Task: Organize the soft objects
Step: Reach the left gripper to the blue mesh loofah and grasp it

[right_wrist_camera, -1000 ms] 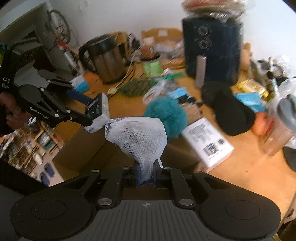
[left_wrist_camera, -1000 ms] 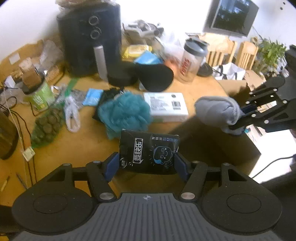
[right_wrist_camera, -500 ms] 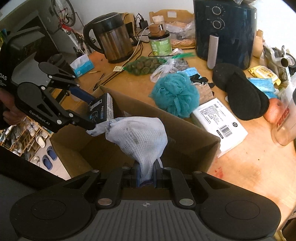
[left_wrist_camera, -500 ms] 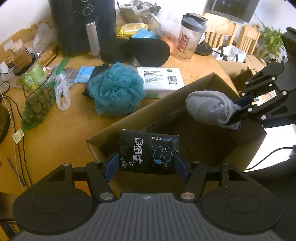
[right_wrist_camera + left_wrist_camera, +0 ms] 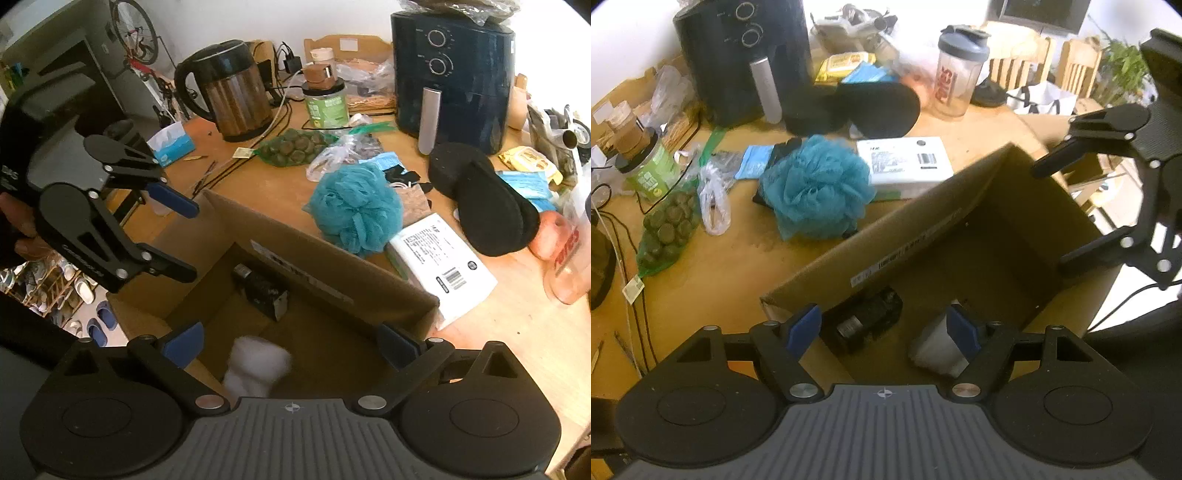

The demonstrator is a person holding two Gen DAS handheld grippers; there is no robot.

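Hovering over cardboard box (image 5: 916, 236) | left hand-held gripper (image 5: 884, 328) wide | right hand-held gripper (image 5: 291, 345) wide, empty

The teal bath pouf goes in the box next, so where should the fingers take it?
Come down from above on the teal bath pouf and pinch its bunched mesh crown. It lies loose on the table; the cardboard box wall and white packet crowd its near side.

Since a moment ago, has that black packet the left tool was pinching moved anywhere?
Yes. The black packet has left the open left tool and dropped down inside the cardboard box, against its wall nearest the teal bath pouf.
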